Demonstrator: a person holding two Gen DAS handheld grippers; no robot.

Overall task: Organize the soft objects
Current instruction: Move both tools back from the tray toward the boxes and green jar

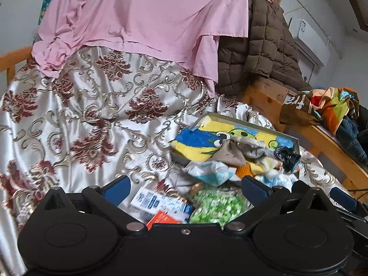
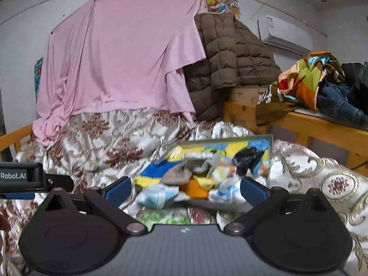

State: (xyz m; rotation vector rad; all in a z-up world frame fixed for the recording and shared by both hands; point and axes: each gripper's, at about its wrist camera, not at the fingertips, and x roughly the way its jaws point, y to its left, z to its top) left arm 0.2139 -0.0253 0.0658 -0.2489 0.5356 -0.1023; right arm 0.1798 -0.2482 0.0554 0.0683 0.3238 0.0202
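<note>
Hovering wide open and empty, both grippers — left (image 1: pixel 184 189), right (image 2: pixel 185 189) — face the socks (image 1: pixel 243 150) heaped in the box (image 1: pixel 296 141); pinch one sock cleanly, not the towel (image 1: pixel 195 142) beneath.

One box (image 1: pixel 296 140) of soft things, one cartoon towel (image 1: pixel 195 142), one grey sock (image 1: pixel 250 148), one dark sock (image 1: pixel 286 157), one bag of green sweets (image 1: pixel 216 204), one pink sheet (image 1: pixel 142 16), one brown padded coat (image 1: pixel 264 43), two grippers, left (image 1: pixel 185 187) and right (image 2: pixel 185 188)
</note>
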